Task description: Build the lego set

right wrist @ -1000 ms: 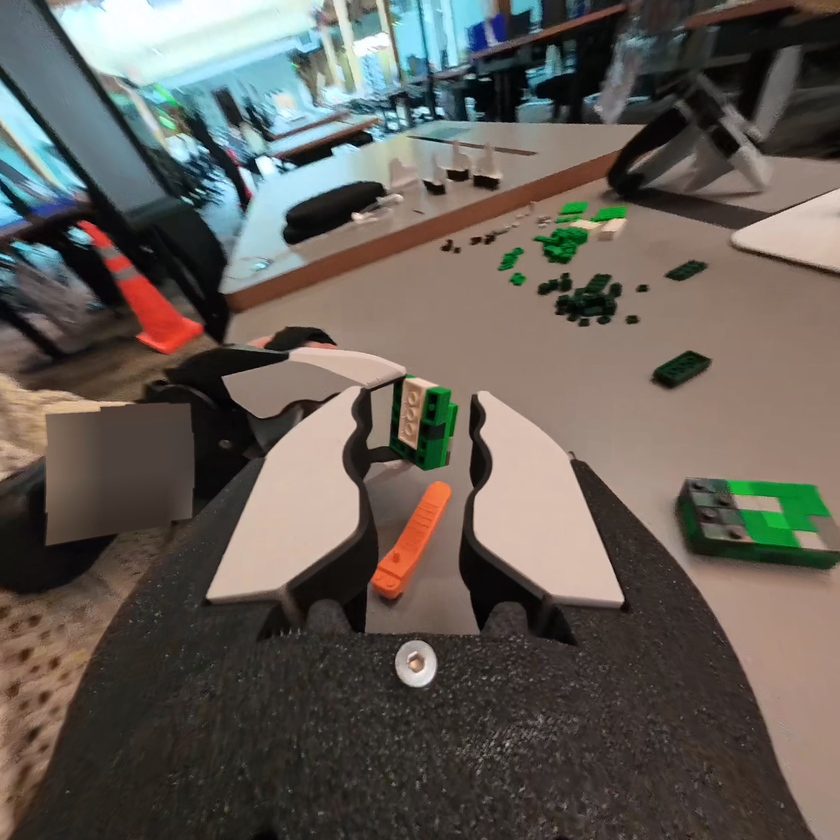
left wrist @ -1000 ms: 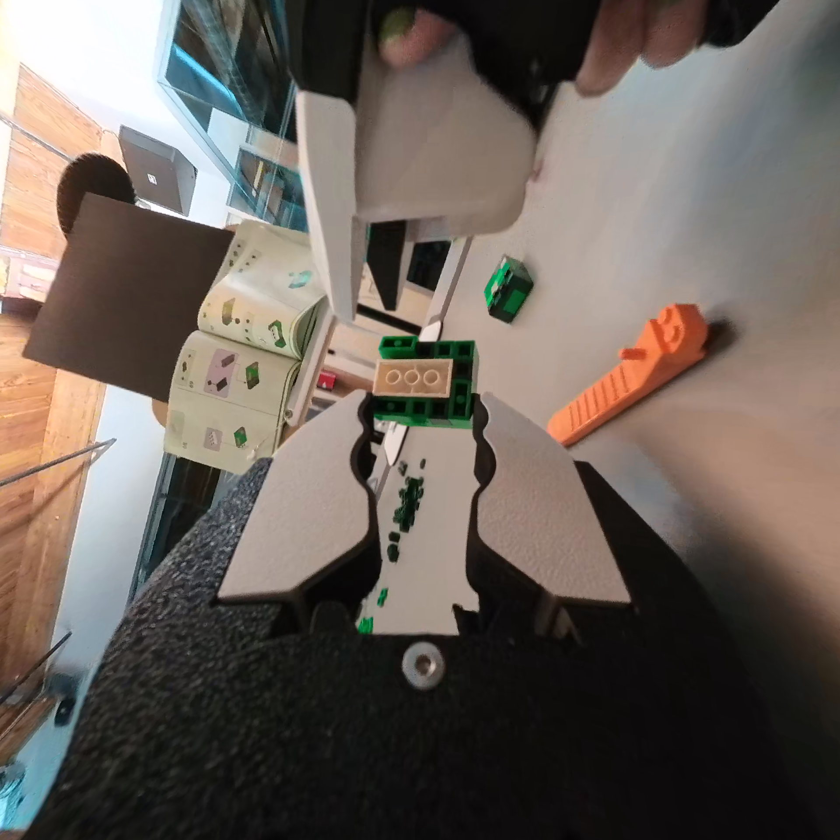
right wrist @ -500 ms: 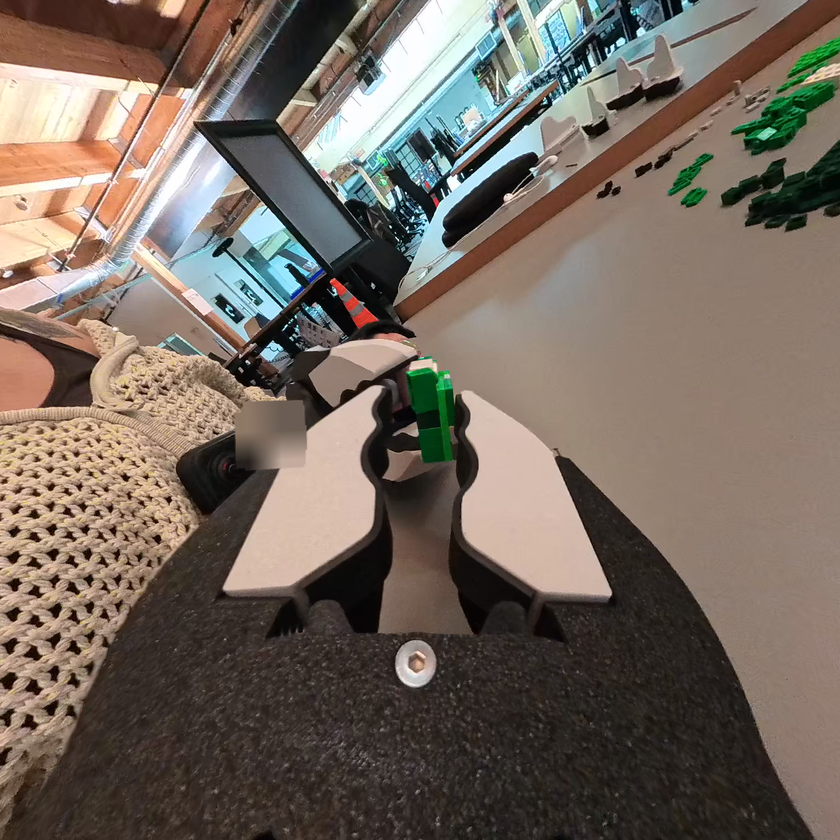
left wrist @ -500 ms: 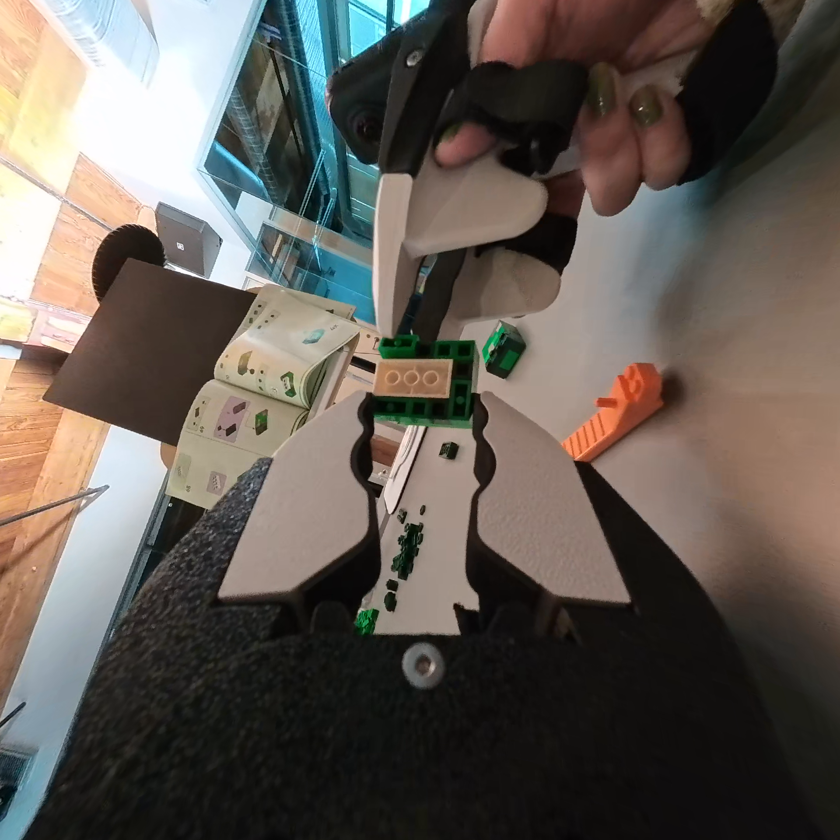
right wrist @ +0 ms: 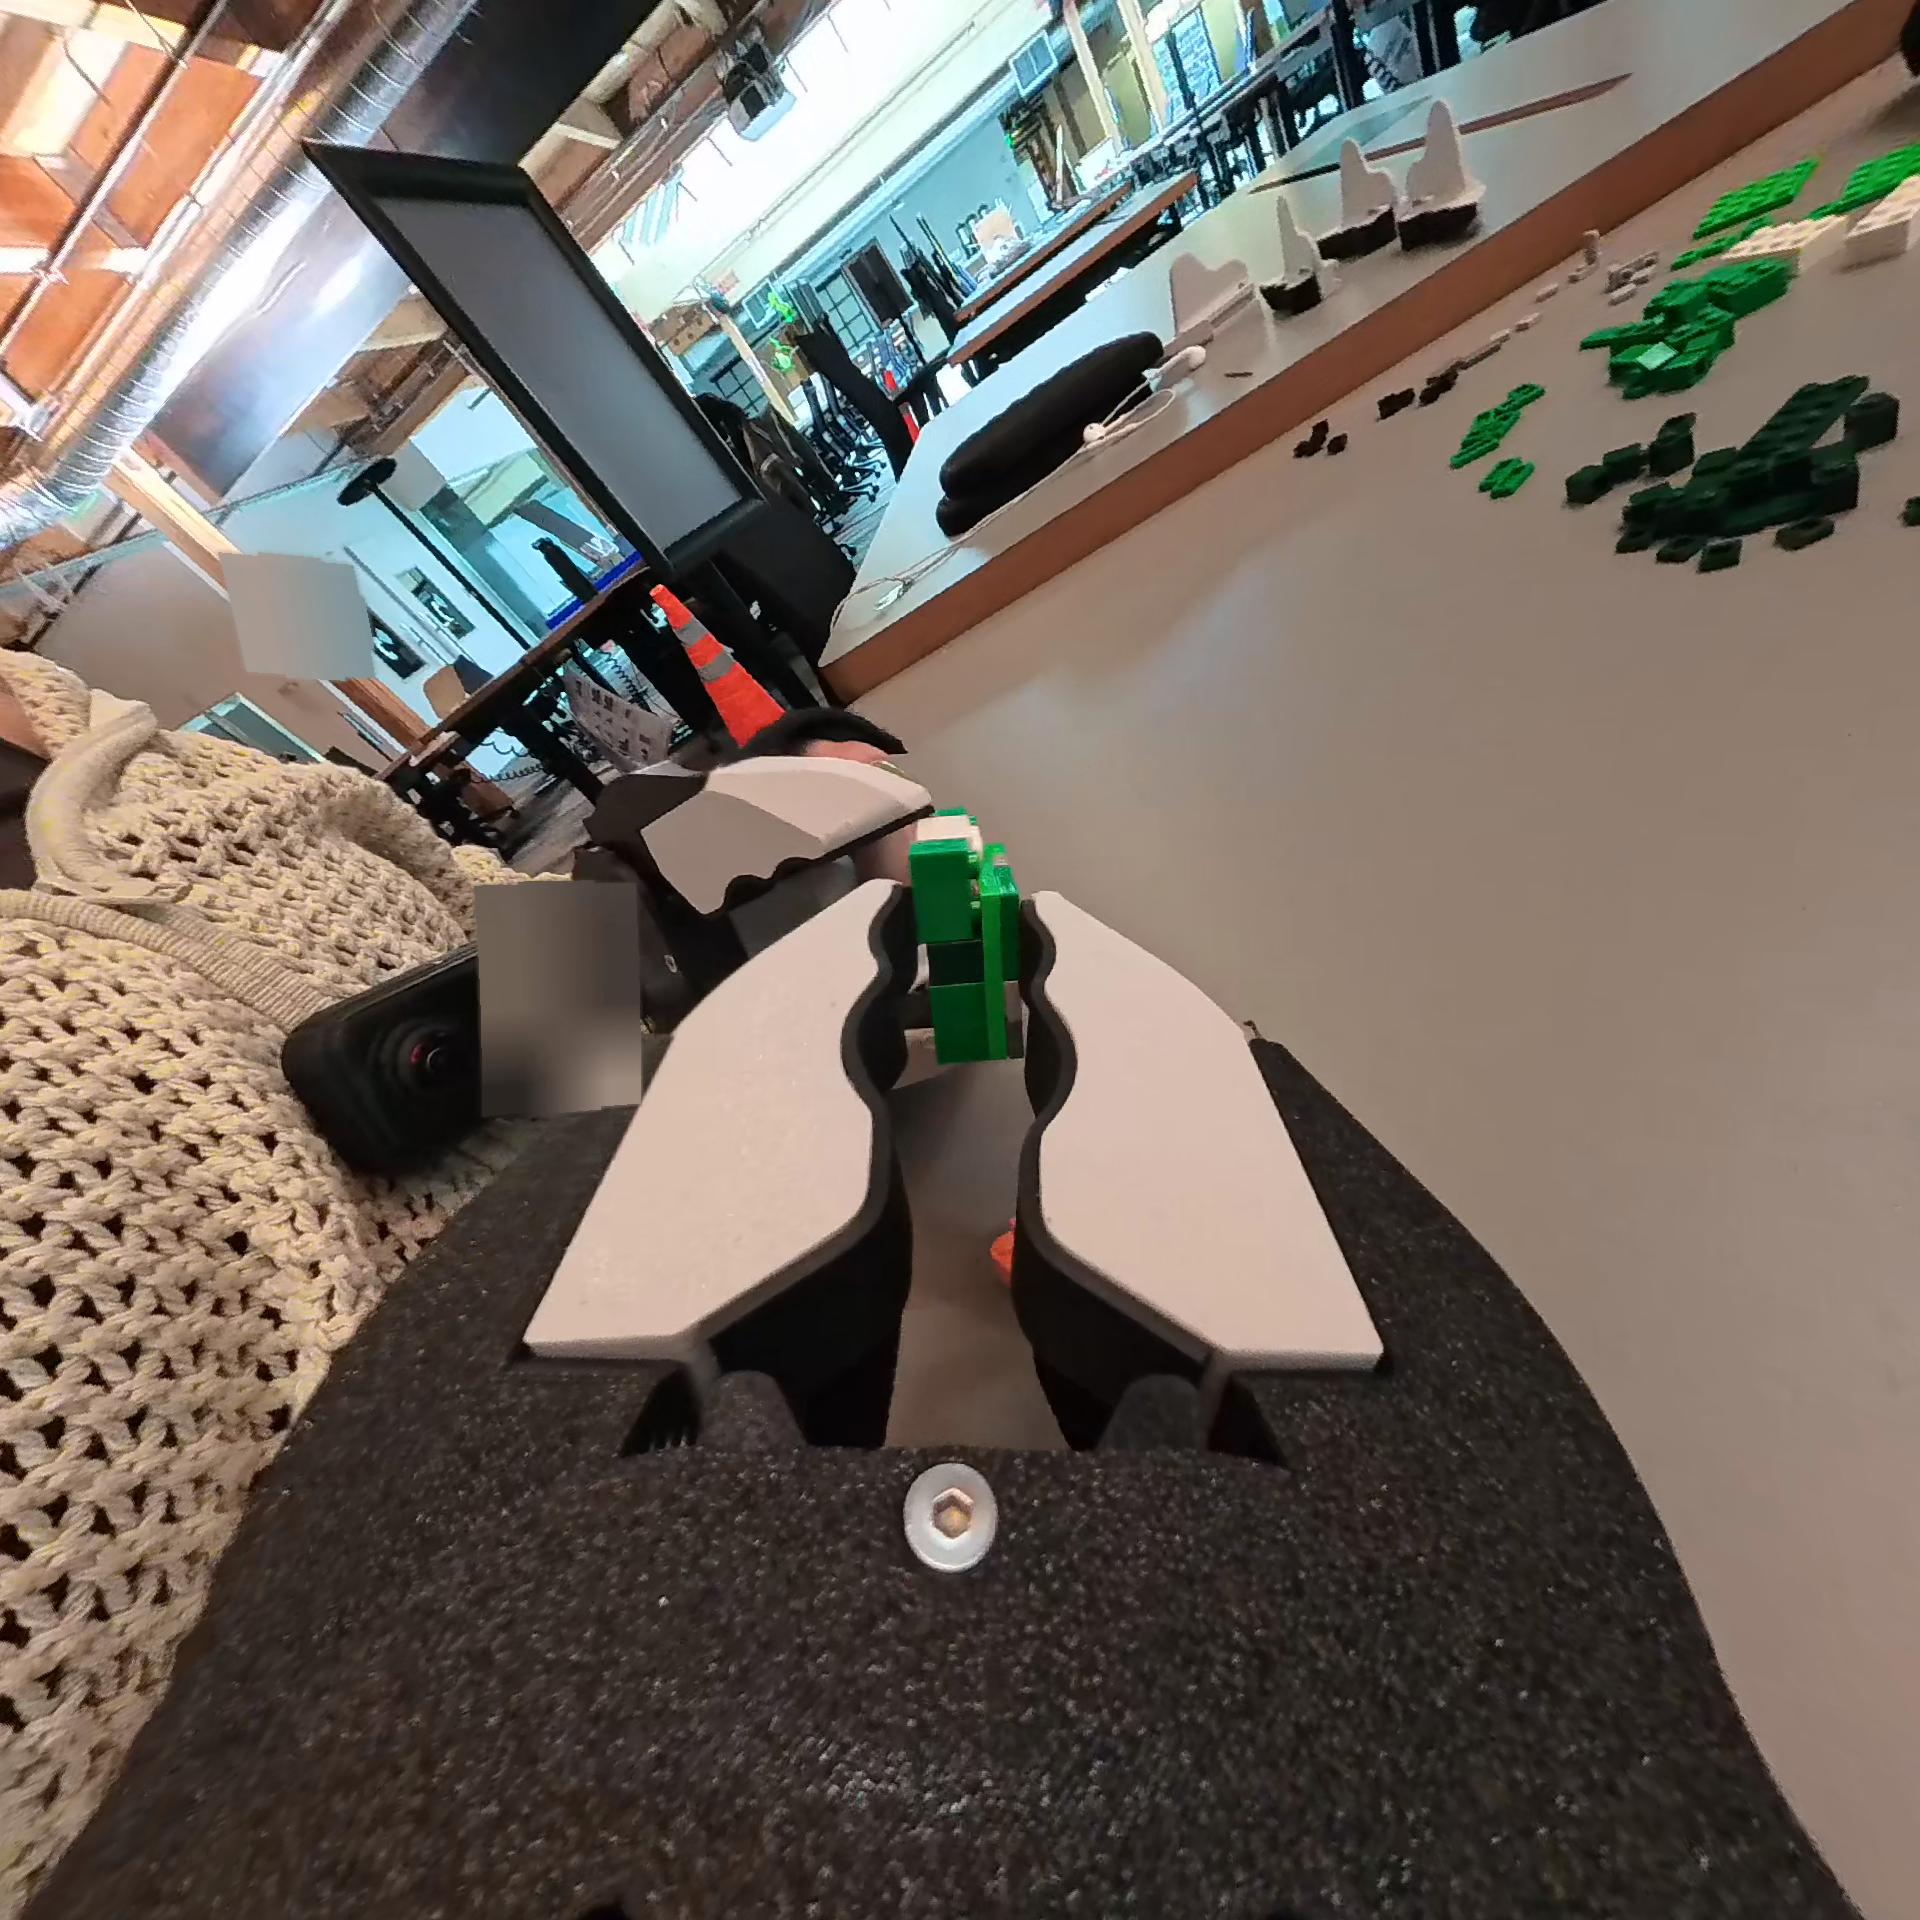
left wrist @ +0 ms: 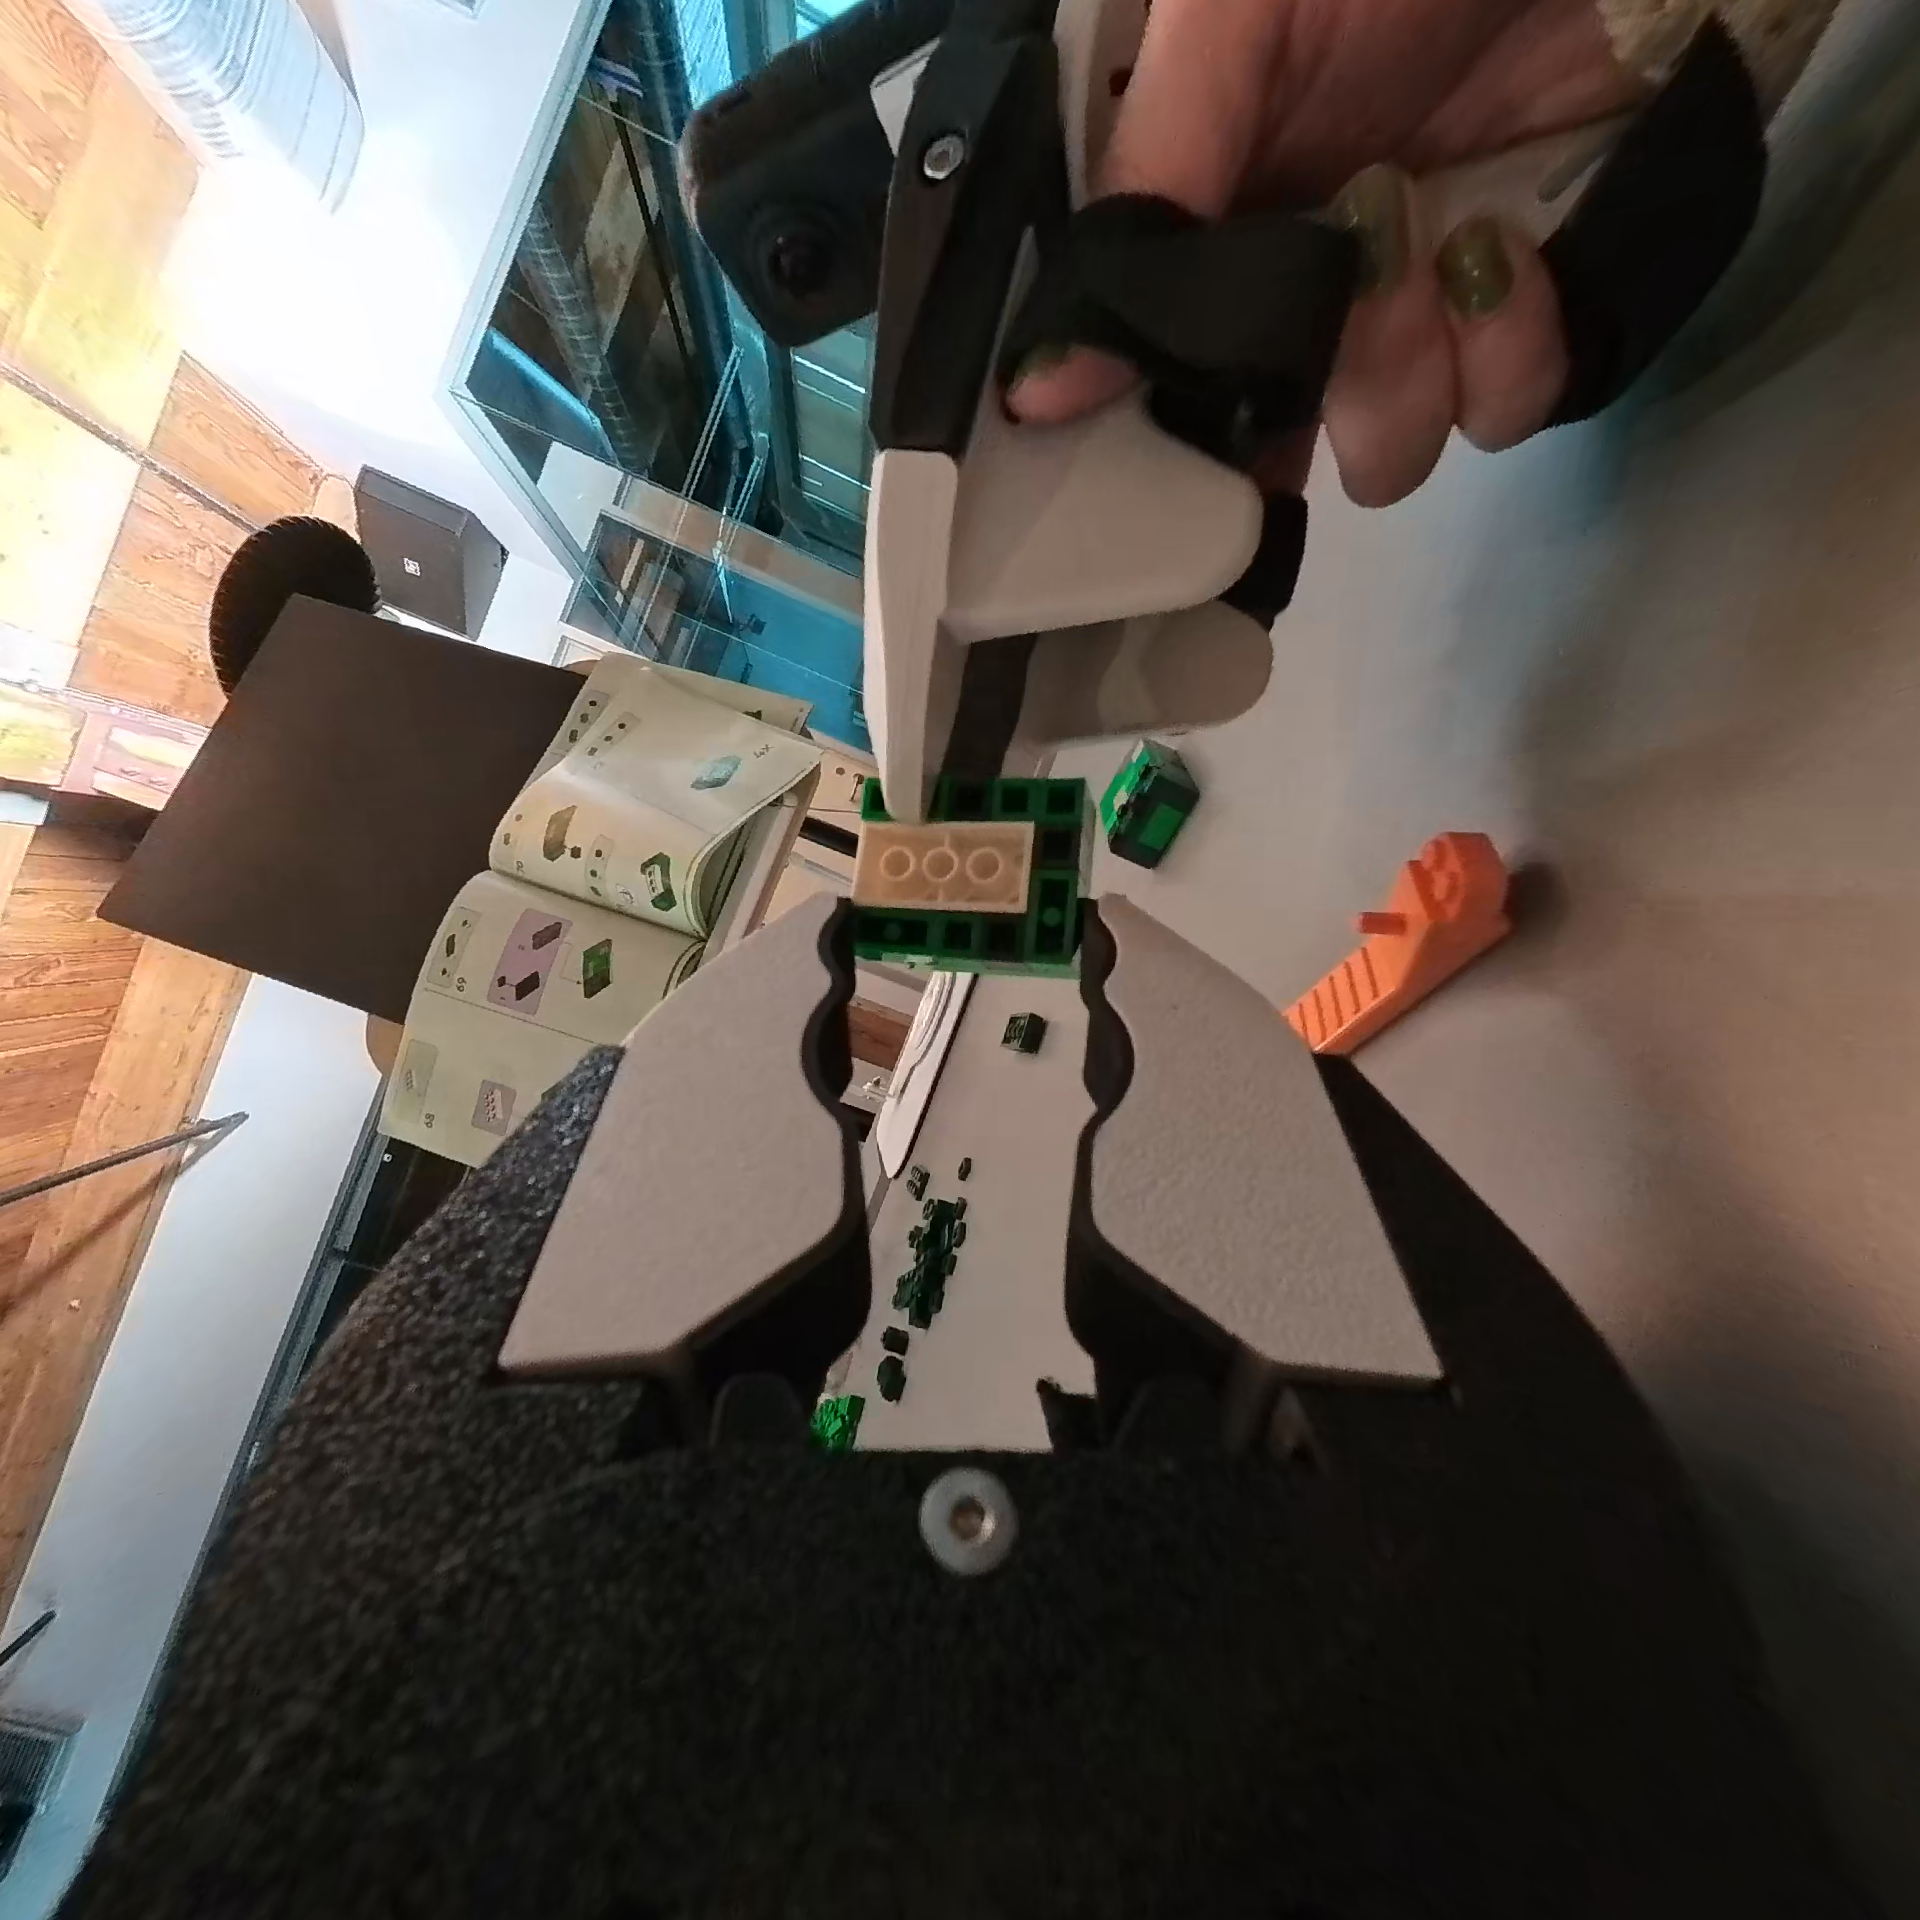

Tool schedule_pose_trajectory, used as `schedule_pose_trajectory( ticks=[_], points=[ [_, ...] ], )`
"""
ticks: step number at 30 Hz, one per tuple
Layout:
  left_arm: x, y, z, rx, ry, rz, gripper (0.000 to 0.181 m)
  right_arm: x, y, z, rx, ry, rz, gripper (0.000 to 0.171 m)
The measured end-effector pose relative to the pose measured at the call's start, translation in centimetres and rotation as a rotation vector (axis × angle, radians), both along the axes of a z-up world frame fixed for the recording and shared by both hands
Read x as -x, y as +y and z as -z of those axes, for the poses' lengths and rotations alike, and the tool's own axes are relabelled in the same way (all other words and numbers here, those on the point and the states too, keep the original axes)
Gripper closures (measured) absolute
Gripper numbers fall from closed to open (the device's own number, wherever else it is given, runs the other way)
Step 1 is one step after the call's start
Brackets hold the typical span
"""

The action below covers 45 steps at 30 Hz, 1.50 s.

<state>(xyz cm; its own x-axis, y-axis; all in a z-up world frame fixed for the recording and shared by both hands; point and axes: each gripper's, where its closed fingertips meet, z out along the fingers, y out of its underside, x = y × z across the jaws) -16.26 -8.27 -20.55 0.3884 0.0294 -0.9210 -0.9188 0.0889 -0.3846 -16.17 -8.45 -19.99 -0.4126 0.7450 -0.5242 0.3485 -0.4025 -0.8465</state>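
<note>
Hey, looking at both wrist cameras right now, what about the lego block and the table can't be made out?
- Green lego block, left wrist view: its far side faces away; the right gripper covers its upper left corner.
- Same block, right wrist view: seen edge-on between the closed-in jaws, so the tan plate hardly shows.
- Orange brick separator: its lower end is hidden behind a left gripper finger.
- Loose green pieces: blurred, too small to tell shapes.

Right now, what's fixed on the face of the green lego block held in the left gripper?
A tan brick with three round holes sits on the green lego block. The right gripper covers the block's upper corner.
</note>
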Motion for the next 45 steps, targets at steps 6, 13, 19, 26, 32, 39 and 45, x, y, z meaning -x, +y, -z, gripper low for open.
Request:
schedule_pose_trajectory(
  ticks=[6,13,19,26,32,39,45],
  points=[
    [-0.1,-0.1,-0.1,-0.003,0.0,0.003,0.139,-0.1,-0.1,0.0,-0.022,0.006,0.0,0.155],
    [0.0,0.0,0.0,0.003,-0.001,-0.002,0.139,0.0,0.0,0.1,-0.038,0.014,0.021,0.155],
    [1.8,0.7,1.1,0.104,-0.131,-0.061,0.139,0.1,2.3,-0.3,-0.125,0.122,0.184,0.121],
    [5.3,1.3,1.4,0.161,-0.35,-0.151,0.139,-0.9,6.9,-2.0,-0.228,0.262,0.517,0.129],
    [6.9,0.6,-1.2,0.016,-0.464,-0.11,0.139,-1.0,7.5,-2.4,-0.346,0.299,0.601,0.127],
    [4.8,-1.9,-4.6,-0.12,-0.627,0.199,0.139,-0.9,7.1,-2.5,-0.496,0.322,0.629,0.132],
    [4.6,-2.2,-4.8,-0.111,-0.683,0.254,0.139,-0.7,6.9,-2.3,-0.494,0.31,0.611,0.137]
  ],
)
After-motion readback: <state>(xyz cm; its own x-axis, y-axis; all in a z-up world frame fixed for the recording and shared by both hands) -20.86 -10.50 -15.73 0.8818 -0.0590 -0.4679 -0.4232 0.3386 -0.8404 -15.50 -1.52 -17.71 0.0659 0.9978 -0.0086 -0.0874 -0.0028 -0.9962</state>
